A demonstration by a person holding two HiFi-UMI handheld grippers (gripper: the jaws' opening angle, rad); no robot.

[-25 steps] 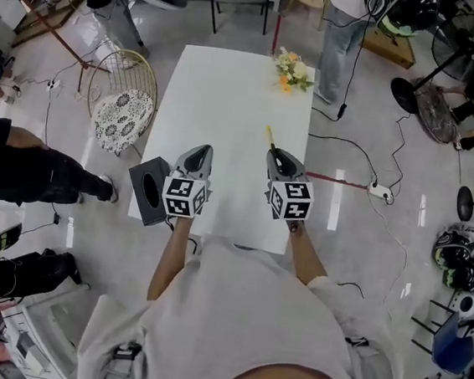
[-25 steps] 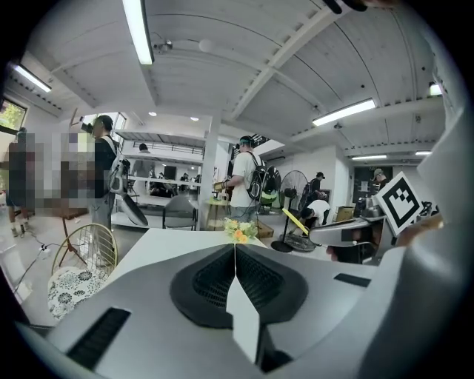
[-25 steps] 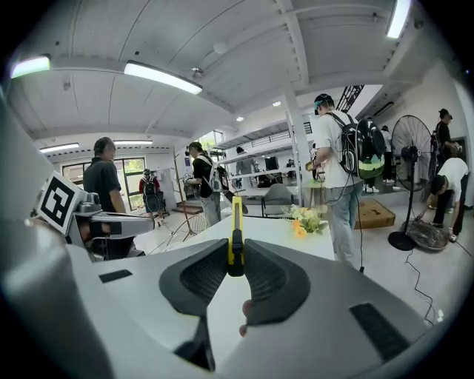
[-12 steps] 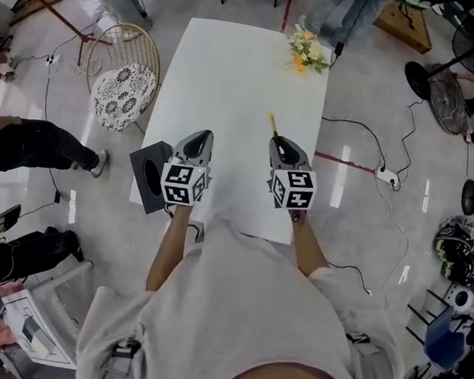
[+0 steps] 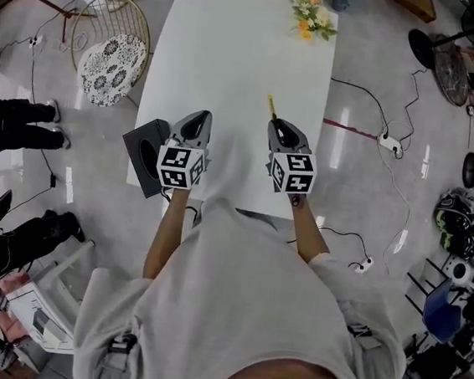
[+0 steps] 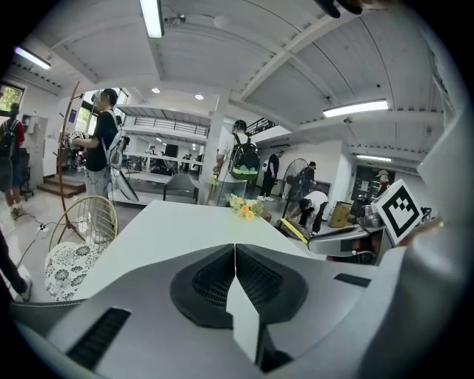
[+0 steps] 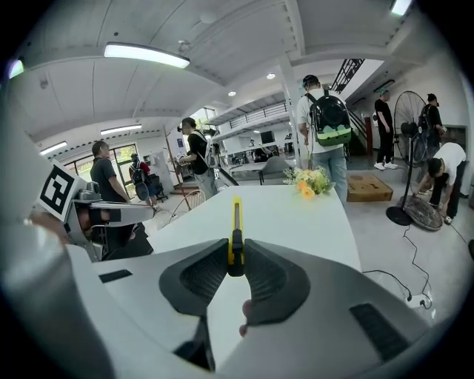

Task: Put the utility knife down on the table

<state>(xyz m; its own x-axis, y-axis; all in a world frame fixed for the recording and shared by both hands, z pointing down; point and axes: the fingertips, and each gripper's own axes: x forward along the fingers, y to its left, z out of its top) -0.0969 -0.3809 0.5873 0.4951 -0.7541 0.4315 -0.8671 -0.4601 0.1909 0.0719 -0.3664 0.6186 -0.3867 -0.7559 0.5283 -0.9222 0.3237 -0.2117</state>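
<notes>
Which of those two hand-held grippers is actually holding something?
The right hand-held gripper: a yellow utility knife is clamped between its jaws. The left hand-held gripper is shut with nothing in it.

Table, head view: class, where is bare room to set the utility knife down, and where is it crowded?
Bare: the middle and far left corner of the table, beyond the left tool and the right tool, which holds the utility knife. Crowded: the far right corner, with flowers, and the near edge under both tools.
</notes>
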